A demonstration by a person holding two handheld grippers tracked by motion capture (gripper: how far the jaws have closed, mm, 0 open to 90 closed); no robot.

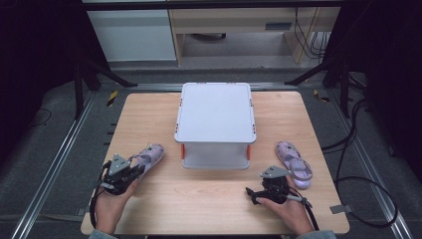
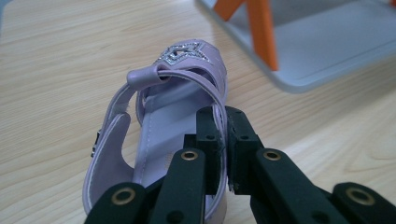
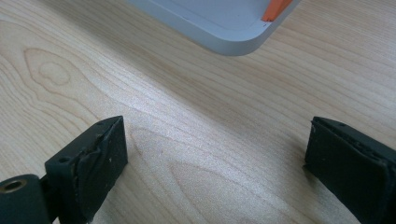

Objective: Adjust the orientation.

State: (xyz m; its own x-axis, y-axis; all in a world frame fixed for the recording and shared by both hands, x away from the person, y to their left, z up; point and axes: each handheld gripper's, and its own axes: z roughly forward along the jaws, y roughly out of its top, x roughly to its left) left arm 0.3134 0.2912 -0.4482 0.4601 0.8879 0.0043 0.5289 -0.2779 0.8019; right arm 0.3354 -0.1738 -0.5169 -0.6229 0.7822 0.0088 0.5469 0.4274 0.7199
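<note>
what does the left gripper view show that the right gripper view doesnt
Left gripper view: the left gripper shut on the side edge of a lilac sandal with a glittery star, and an orange post of the grey rack. Right gripper view: the right gripper open over bare wood. Both: the wooden table and the grey rack's bottom shelf.

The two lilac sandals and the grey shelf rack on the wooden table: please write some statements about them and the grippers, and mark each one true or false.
1. The left gripper is shut on the side strap of a lilac strappy sandal. True.
2. The right gripper holds the other lilac sandal. False: its jaws stand open over bare light wooden table.
3. Both sandals lie on the grey two-level shelf rack with orange posts. False: both lie on the table, one at each side of it.
4. The rack's top is bare. True.
</note>
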